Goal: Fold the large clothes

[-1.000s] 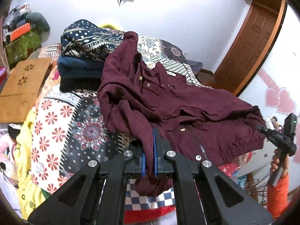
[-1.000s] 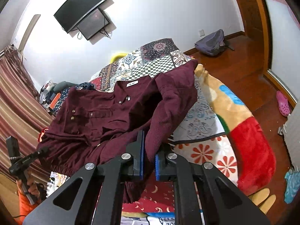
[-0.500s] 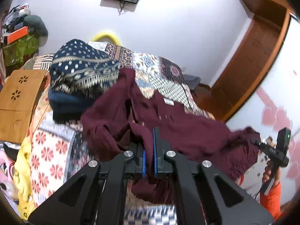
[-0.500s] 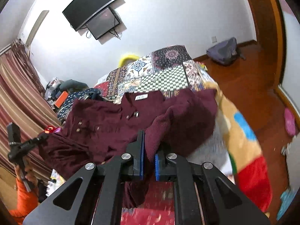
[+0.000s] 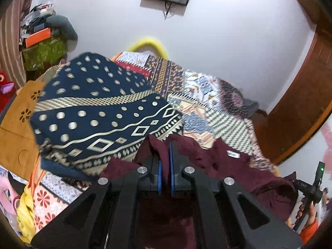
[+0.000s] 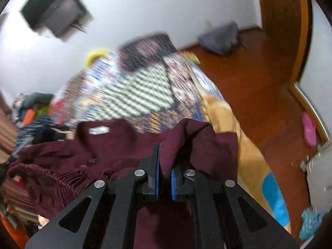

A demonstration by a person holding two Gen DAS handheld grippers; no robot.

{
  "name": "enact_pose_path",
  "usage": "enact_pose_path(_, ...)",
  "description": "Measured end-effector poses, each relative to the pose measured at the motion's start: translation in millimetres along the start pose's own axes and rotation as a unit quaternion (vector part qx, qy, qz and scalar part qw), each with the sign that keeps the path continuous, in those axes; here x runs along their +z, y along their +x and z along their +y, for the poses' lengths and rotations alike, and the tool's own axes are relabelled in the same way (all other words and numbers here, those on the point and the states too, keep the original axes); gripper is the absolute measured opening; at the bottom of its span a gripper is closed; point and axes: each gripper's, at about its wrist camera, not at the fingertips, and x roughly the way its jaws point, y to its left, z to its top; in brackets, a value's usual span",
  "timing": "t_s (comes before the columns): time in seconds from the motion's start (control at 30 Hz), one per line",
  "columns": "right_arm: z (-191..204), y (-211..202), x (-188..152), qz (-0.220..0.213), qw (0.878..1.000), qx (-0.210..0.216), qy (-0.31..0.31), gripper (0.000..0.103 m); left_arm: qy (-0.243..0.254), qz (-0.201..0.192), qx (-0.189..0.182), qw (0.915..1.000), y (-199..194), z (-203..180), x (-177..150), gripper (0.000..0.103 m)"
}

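A large maroon corduroy shirt [image 5: 224, 166] hangs between my two grippers over the patterned bed quilt [image 5: 203, 108]. My left gripper [image 5: 165, 166] is shut on a fold of the shirt near its left side. My right gripper [image 6: 165, 170] is shut on a fold of the shirt [image 6: 116, 151] at its right side. The white neck label [image 6: 99, 130] faces up at the far edge. The shirt's lower part drapes under both grippers and is hidden. The right wrist view is blurred by motion.
A folded navy patterned blanket [image 5: 99, 116] lies on the bed at left. A wooden board [image 5: 16, 124] stands beside it. A wooden door [image 5: 307, 103] is at right. A grey bag [image 6: 220, 39] and a pink slipper [image 6: 309, 128] lie on the wood floor.
Both grippers have moved forward over the bed toward the wall, carrying the shirt's near edge up toward its collar. The shirt now bunches lower in both views.
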Motion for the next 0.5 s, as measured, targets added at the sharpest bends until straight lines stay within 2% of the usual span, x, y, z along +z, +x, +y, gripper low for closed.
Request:
enact_pose_path(0.1, 3, 25, -2, 0.022, 0.999, -0.032, -0.022, 0.007, 0.048, -0.005, 0.045, 0.9978, 16, -16, -9, 0.007)
enact_pose_path(0.17, 10, 20, 1, 0.015, 0.998, -0.043, -0.043, 0.007, 0.094, -0.015, 0.076, 0.9926, 18, -31, -14, 0.007)
enact_pose_path(0.27, 21, 10, 1, 0.026, 0.993, -0.064, -0.093, 0.012, 0.133, -0.003, 0.094, 0.9867, 19, -41, -16, 0.009)
enact_pose_path(0.33, 28, 3, 1, 0.043, 0.989, -0.081, -0.120, 0.020, 0.135, 0.010, 0.082, 0.9874, 16, -41, -13, 0.015)
enact_pose_path(0.37, 31, -5, 1, 0.047, 0.985, -0.091, -0.135, 0.027, 0.131, 0.018, 0.067, 0.9890, 12, -39, -11, 0.018)
enact_pose_path(0.4, 32, -10, 1, 0.044, 0.984, -0.097, -0.145, 0.034, 0.125, 0.023, 0.053, 0.9905, 9, -38, -10, 0.025)
enact_pose_path(0.47, 36, -26, 1, 0.029, 0.981, -0.098, -0.162, 0.040, 0.108, 0.034, 0.015, 0.9935, 0, -34, -7, 0.039)
enact_pose_path(0.5, 38, -38, 1, 0.020, 0.981, -0.094, -0.166, 0.046, 0.101, 0.037, 0.000, 0.9942, -3, -34, -7, 0.053)
